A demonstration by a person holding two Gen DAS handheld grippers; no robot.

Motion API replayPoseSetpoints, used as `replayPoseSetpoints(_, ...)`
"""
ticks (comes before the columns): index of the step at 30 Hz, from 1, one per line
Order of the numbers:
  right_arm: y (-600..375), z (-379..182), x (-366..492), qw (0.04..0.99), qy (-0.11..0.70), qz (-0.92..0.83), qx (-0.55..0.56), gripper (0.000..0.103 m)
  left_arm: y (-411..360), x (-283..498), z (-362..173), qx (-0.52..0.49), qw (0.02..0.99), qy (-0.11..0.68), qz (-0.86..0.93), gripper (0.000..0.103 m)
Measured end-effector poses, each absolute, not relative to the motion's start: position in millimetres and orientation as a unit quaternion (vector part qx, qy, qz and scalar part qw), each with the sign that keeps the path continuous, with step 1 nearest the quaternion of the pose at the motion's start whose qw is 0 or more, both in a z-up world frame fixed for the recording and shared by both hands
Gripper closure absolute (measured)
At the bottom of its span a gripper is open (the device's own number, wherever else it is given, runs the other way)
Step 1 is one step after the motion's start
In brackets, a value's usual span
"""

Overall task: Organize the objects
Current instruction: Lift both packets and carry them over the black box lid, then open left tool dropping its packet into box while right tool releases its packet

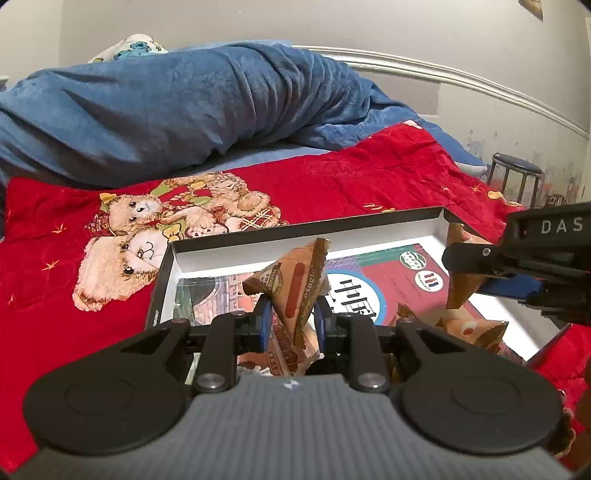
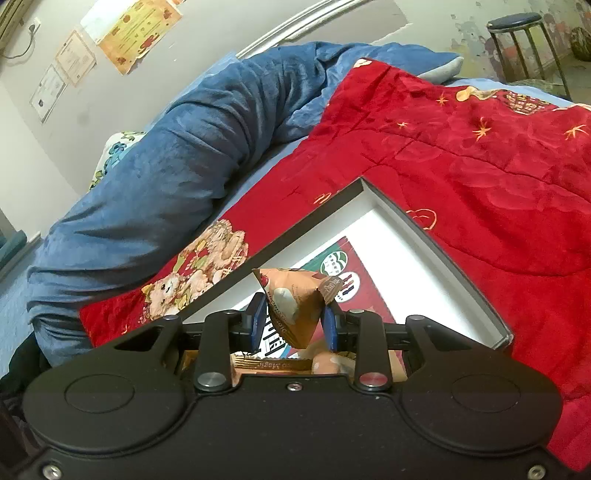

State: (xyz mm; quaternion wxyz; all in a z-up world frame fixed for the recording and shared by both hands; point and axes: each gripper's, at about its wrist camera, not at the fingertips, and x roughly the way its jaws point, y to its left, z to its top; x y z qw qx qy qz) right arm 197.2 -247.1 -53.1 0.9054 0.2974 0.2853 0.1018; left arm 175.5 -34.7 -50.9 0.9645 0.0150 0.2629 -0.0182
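- Snack packets, brown, triangular, are the items in hand — one per gripper, both held above the open box (image 1: 122, 254).
- Left gripper (image 1: 291, 321): blue pads pinched on the lower part of a brown packet (image 1: 295, 284). The packet stands tilted, its crimped top edge pointing up and away, and it is clear of the box floor.
- Right gripper (image 2: 295, 325): blue pads clamped on either side of a second brown packet (image 2: 295, 299), its pointed top up and a folded flap at the right.
- In the left wrist view the right gripper (image 1: 469, 273) enters from the right edge over the box's far right corner, with its packet (image 1: 460, 291) hanging between the fingers.
- Box: shallow, black outside, white inner walls, lying flat on the red blanket (image 1: 332, 177). Its far right corner shows bare white wall in both views.
- Printed sheet (image 1: 402, 280) covers the box floor — red, green and white with round logos.
- More brown packets (image 1: 476, 328) lie loose at the near right side of the box; others sit under the left gripper's body, partly hidden.
- Red blanket carries a teddy bear print (image 1: 147, 236) just beyond the box's far left corner.
- Blue blanket (image 1: 184, 107) is heaped along the far edge of the bed, against the wall.
- Dark stool (image 1: 517, 173) stands off the bed's far right corner.
- Papers (image 2: 125, 33) are stuck on the wall, seen in the right wrist view only.
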Motion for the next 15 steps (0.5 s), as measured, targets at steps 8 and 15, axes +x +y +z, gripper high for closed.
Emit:
replayPoseSetpoints(8,-248.7,-56.2,198.1,0.901,0.291,0.102,0.305,0.072,-33.4,176.1,-49.1,0.010,0.965,0.263,-0.018,0.075)
replayPoseSetpoints(15,-240.6,-61.1,201.9,0.902,0.302,0.102,0.291,0.072,-31.6,175.0,-47.1,0.004,0.965,0.262,-0.023,0.075)
